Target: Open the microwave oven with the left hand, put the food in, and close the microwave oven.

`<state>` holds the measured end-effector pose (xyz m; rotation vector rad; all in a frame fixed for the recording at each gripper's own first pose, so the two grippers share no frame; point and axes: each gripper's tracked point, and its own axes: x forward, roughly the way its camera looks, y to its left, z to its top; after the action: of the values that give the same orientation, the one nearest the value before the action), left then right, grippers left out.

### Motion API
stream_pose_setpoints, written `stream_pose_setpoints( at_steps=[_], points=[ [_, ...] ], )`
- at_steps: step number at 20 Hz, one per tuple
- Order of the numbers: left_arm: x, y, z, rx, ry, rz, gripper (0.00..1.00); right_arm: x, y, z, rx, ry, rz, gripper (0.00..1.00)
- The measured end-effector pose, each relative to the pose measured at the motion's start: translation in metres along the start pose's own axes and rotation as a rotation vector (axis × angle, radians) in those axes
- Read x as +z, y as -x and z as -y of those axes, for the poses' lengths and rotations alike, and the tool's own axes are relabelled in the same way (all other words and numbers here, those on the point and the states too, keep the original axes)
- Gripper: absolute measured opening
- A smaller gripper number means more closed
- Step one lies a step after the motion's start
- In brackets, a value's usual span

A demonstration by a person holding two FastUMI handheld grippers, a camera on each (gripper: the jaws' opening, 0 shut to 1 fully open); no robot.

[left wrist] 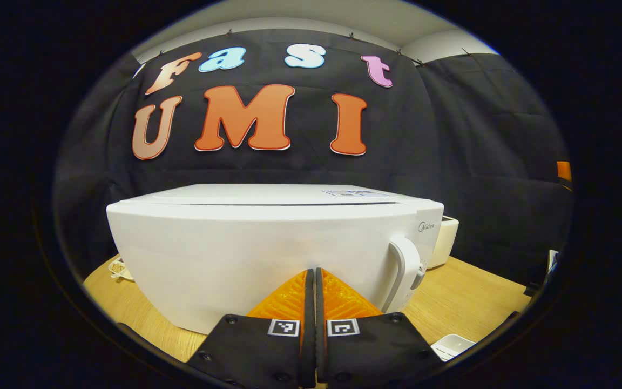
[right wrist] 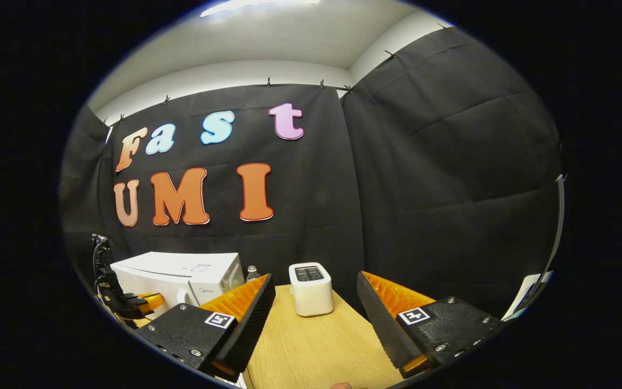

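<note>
We hold the left gripper (left wrist: 313, 278) clenched and empty before the closed microwave (left wrist: 268, 254), mid-frame, its handle (left wrist: 405, 270) lower right, likely for hooking. Right gripper (right wrist: 315, 302) waits released above the table (right wrist: 316, 346); food unseen.

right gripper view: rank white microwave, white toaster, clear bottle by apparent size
1. White boxy microwave oven, largest, though partly hidden behind the right gripper's finger.
2. White toaster.
3. Clear plastic bottle, smallest; just its top shows.
</note>
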<state>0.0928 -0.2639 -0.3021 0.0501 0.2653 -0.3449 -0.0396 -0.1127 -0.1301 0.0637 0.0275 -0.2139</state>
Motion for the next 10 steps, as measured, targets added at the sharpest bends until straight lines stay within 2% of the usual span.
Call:
stream_pose_setpoints(
  at_steps=[3, 4, 5, 6, 7, 9, 10],
  points=[
    [0.016, -0.007, 0.021, -0.047, -0.019, 0.033, 0.05, -0.007, 0.002, -0.004, 0.005, 0.01, -0.018, 0.95],
    [0.018, -0.01, 0.021, -0.035, -0.049, 0.032, 0.05, -0.008, 0.004, -0.002, 0.003, 0.013, -0.023, 0.95],
    [0.007, -0.014, 0.016, 0.005, -0.083, -0.031, 0.04, -0.007, 0.004, -0.003, 0.001, 0.015, -0.023, 0.95],
    [0.01, -0.009, 0.019, 0.002, -0.09, -0.004, 0.05, -0.005, 0.004, -0.003, 0.0, 0.014, -0.022, 0.95],
    [0.011, -0.011, 0.02, 0.005, -0.088, -0.001, 0.01, -0.005, 0.004, -0.004, 0.0, 0.011, -0.023, 0.95],
    [0.01, -0.007, 0.025, 0.01, -0.07, -0.013, 0.04, -0.007, 0.005, -0.004, 0.005, 0.004, -0.032, 0.94],
    [0.007, -0.003, 0.02, 0.024, -0.065, -0.039, 0.0, -0.006, 0.006, -0.004, 0.007, 0.003, -0.036, 0.94]
  ],
)
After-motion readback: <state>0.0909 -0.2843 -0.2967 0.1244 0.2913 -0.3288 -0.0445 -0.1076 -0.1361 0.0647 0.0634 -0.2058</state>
